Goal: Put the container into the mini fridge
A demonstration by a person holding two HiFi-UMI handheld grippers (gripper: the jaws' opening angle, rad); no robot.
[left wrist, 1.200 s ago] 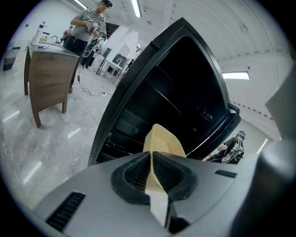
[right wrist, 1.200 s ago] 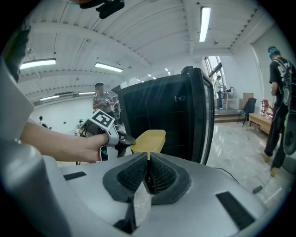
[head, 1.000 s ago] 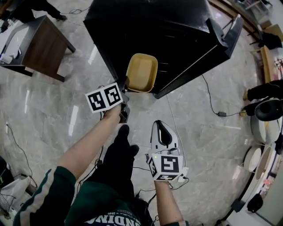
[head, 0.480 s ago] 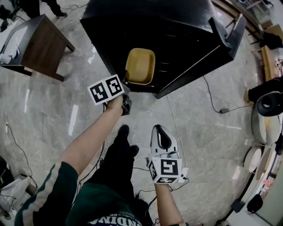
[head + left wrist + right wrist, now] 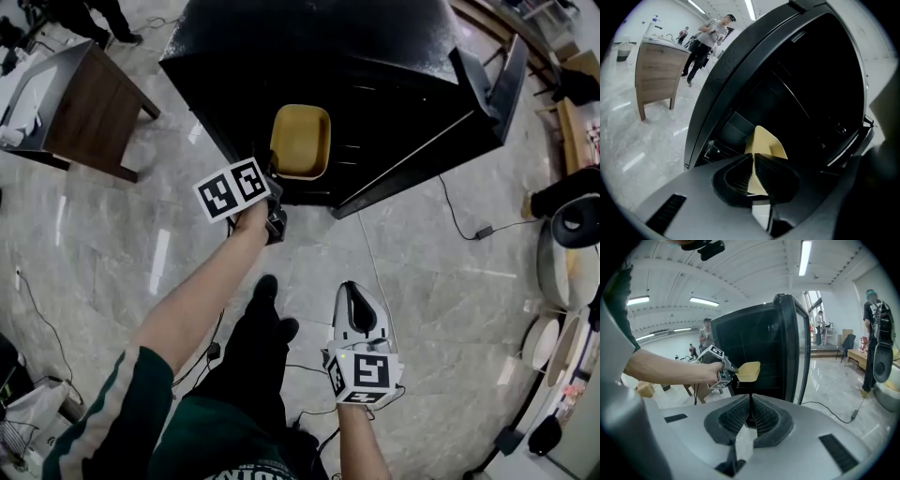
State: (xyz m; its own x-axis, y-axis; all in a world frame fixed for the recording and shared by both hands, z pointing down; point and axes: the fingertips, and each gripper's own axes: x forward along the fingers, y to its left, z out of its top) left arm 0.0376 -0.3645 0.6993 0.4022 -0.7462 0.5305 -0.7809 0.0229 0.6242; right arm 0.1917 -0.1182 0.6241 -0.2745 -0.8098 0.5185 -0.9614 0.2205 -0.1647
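A yellow open container (image 5: 300,141) hangs level at the open front of the black mini fridge (image 5: 375,56), held by its near rim in my left gripper (image 5: 272,173), which is shut on it. In the left gripper view the container (image 5: 765,145) sticks out past the closed jaws, with the dark fridge interior (image 5: 806,93) right behind it. The right gripper view shows the container (image 5: 748,371) in front of the fridge shelves. My right gripper (image 5: 358,305) hangs lower and nearer me over the floor, jaws shut with nothing in them. The fridge door (image 5: 492,75) stands open at the right.
A wooden table (image 5: 84,103) stands to the left of the fridge. A black power cable (image 5: 459,211) runs over the marble floor to the right. Round white items (image 5: 562,262) sit at the right edge. People stand in the background (image 5: 710,40).
My left gripper has carried the container up and forward, closer into the fridge opening. My right gripper has dropped back slightly toward me.
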